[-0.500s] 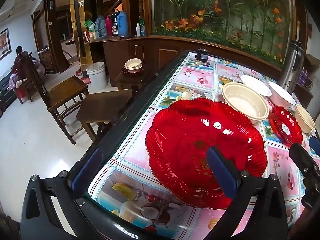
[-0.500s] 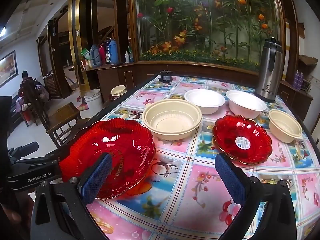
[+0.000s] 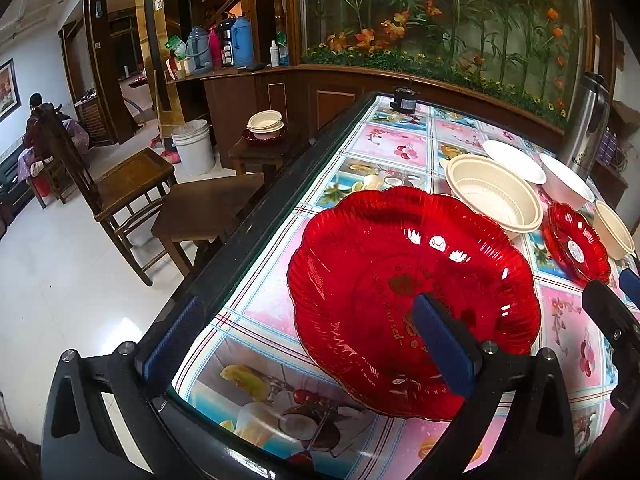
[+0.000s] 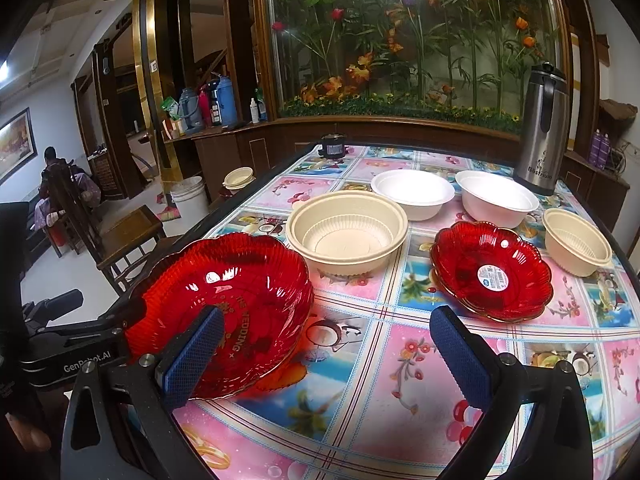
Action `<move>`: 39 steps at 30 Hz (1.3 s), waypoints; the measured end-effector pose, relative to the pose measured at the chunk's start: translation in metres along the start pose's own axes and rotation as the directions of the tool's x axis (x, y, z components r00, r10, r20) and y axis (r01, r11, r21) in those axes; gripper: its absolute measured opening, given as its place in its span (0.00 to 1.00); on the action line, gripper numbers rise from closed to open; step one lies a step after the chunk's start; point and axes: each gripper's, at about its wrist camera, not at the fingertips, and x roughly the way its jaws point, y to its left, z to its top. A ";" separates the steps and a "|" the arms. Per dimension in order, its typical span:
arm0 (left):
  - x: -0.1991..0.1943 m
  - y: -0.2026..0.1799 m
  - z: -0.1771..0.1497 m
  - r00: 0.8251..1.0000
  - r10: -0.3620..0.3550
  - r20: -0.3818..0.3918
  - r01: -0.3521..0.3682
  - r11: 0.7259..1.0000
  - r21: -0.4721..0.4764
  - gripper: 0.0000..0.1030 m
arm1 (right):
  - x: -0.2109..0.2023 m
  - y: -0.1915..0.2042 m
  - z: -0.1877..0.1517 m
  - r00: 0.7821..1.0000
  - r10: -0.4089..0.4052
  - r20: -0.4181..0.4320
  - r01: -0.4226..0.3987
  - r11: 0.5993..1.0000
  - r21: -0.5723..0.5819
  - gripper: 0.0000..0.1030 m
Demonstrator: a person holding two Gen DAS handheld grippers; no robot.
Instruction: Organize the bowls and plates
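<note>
Both grippers tilt down toward the table [image 4: 360,380], jaws spread wide, nothing pinched. Left gripper [image 3: 308,340]: one blue pad hangs over the large red plate [image 3: 400,280], the other out past the table's dark edge. Right gripper [image 4: 328,352]: left pad over the large red plate's near rim, right pad over bare cloth. The plate sits at the table's near left edge. Behind it, a large cream bowl [image 4: 347,232]; right of it, a small red plate [image 4: 492,270]; farther, two white bowls [image 4: 412,192] and a small cream bowl [image 4: 576,240]. Only the left view shows stacked bowls on a side stool [image 3: 266,124] clearly; only the right view shows the steel flask [image 4: 544,128] whole.
</note>
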 end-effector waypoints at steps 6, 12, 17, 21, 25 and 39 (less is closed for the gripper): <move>0.004 -0.002 -0.001 1.000 0.001 -0.011 -0.001 1.000 0.003 1.00 | 0.003 -0.001 -0.001 1.000 0.004 -0.002 -0.004 1.000 0.001 0.99; 0.008 -0.004 0.000 1.000 0.006 -0.019 -0.005 1.000 0.009 1.00 | 0.009 -0.003 -0.001 1.000 0.013 -0.017 -0.013 1.000 0.012 0.99; 0.014 -0.004 0.001 0.999 0.010 -0.032 -0.009 1.000 0.008 1.00 | 0.015 -0.004 0.002 0.999 0.034 -0.037 -0.033 0.999 0.039 0.99; 0.022 -0.005 0.002 0.999 0.018 -0.046 -0.018 1.000 0.007 1.00 | 0.023 -0.004 0.006 0.998 0.046 -0.044 -0.044 0.998 0.051 0.99; 0.033 -0.004 0.005 0.997 0.037 -0.071 -0.037 0.999 0.002 1.00 | 0.032 -0.004 0.009 0.998 0.052 -0.047 -0.049 0.997 0.058 0.99; 0.064 -0.012 0.004 0.986 0.071 -0.153 -0.068 0.997 0.026 1.00 | 0.077 -0.001 0.009 0.989 0.069 -0.134 -0.062 0.996 0.061 0.99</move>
